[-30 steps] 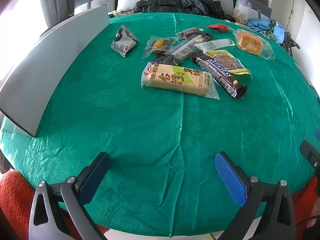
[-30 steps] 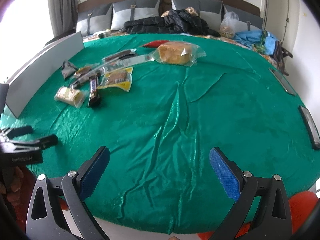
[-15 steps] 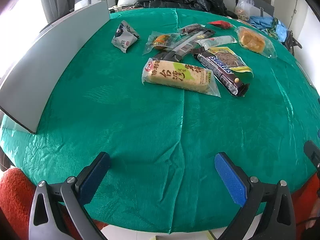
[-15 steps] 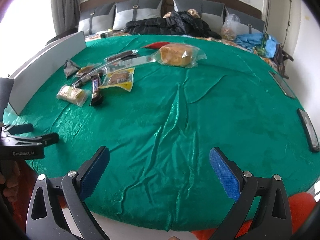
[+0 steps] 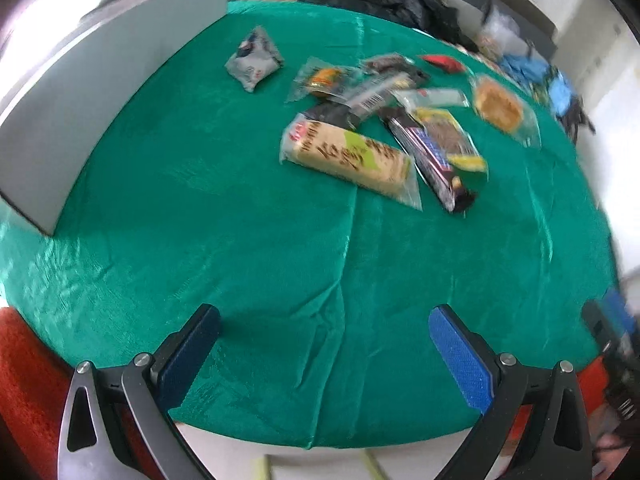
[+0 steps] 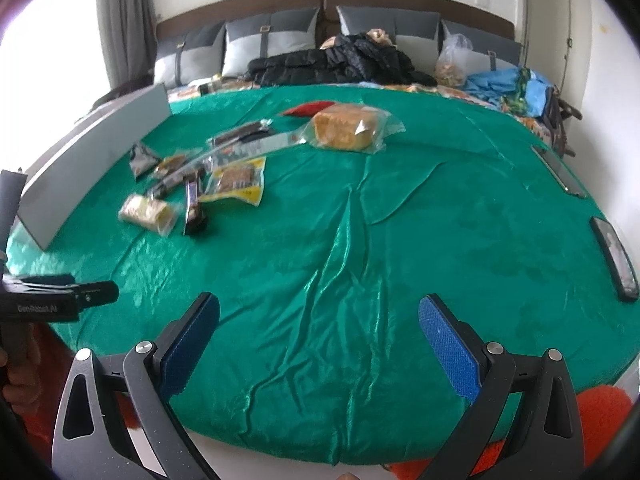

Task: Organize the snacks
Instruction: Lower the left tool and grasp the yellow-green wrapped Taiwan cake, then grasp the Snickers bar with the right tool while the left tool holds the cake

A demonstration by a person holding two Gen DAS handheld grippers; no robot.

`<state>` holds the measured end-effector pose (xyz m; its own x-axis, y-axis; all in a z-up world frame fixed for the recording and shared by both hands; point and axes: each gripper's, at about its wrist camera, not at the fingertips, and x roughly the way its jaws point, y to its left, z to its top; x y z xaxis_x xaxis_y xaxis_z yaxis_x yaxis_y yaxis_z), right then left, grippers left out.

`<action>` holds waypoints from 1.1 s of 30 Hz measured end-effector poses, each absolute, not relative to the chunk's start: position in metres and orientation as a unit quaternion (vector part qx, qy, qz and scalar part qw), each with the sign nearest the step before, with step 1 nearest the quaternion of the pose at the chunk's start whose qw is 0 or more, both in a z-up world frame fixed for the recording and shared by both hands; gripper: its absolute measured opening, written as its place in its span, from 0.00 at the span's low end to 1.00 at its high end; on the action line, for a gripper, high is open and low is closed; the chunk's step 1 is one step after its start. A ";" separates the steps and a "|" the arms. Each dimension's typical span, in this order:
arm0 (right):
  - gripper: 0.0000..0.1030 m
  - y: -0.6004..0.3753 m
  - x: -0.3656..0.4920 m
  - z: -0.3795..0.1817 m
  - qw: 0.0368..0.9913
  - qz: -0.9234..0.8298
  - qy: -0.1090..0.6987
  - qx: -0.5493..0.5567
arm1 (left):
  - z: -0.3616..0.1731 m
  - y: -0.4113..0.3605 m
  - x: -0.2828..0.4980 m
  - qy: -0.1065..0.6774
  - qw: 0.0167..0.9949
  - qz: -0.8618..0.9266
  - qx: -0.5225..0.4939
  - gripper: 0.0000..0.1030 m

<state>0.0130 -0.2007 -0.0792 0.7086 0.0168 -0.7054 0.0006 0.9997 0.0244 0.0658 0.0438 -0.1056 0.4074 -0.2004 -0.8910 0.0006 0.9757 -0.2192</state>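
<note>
Plastic-wrapped snacks are scattered on the green cloth (image 5: 200, 240), and the long cake pack (image 5: 348, 156) is taken as landmark. Just right of it lies the dark chocolate bar (image 5: 430, 160); behind it a grey pouch (image 5: 254, 60); far right a bread bag (image 5: 500, 108). These packs are judged light, soft and slippery, so the middle should be gripped gently. Both the left gripper (image 5: 324, 348) and right gripper (image 6: 320, 340) are held wide apart, empty.
</note>
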 end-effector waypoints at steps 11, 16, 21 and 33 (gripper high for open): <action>0.98 -0.226 0.017 -0.078 0.921 0.007 0.383 0.074 | -0.104 0.026 0.163 0.545 0.810 -0.073 -0.203 0.99; 0.98 -0.241 0.017 -0.075 0.922 -0.006 0.376 0.094 | -0.106 0.032 0.199 0.531 0.819 -0.032 -0.213 0.98; 0.98 -0.263 0.017 -0.077 0.915 -0.016 0.376 0.146 | -0.109 0.033 0.199 0.550 0.823 -0.021 -0.138 0.97; 0.98 -0.266 0.017 -0.078 0.911 -0.010 0.385 0.147 | -0.105 0.063 0.151 0.540 0.840 -0.036 0.046 0.32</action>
